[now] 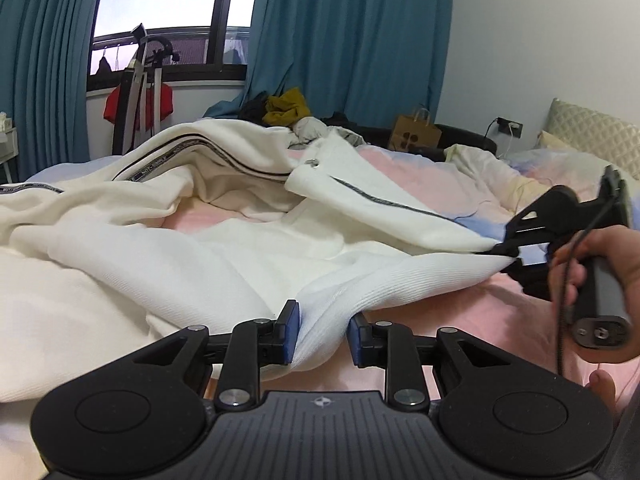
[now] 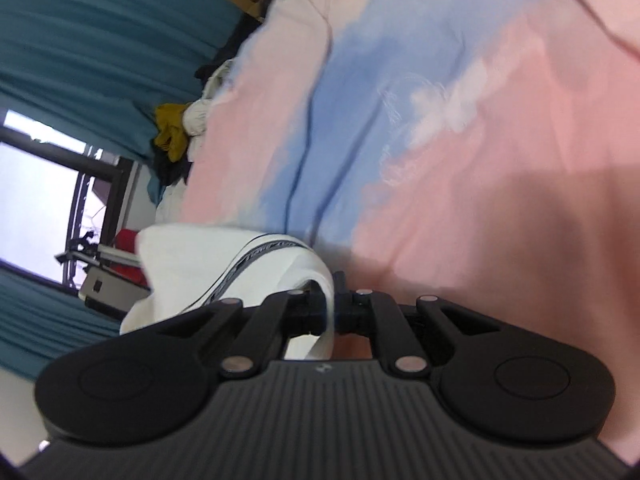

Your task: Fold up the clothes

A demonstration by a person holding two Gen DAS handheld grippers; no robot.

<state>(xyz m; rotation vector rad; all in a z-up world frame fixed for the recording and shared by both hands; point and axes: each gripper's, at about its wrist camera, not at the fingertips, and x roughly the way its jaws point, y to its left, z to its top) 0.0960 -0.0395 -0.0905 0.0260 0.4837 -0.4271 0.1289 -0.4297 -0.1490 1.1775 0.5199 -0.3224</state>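
We had the left gripper pinching a bunched hem of the white garment, jaws part-closed around it, the rest sprawled ahead and leftward. Off to its right, the right gripper was clamped on another edge, the fabric stretched between them. Beyond that lay open pink bedsheet.

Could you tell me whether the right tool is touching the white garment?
Touching: the right wrist view shows the right tool pinching the white garment.
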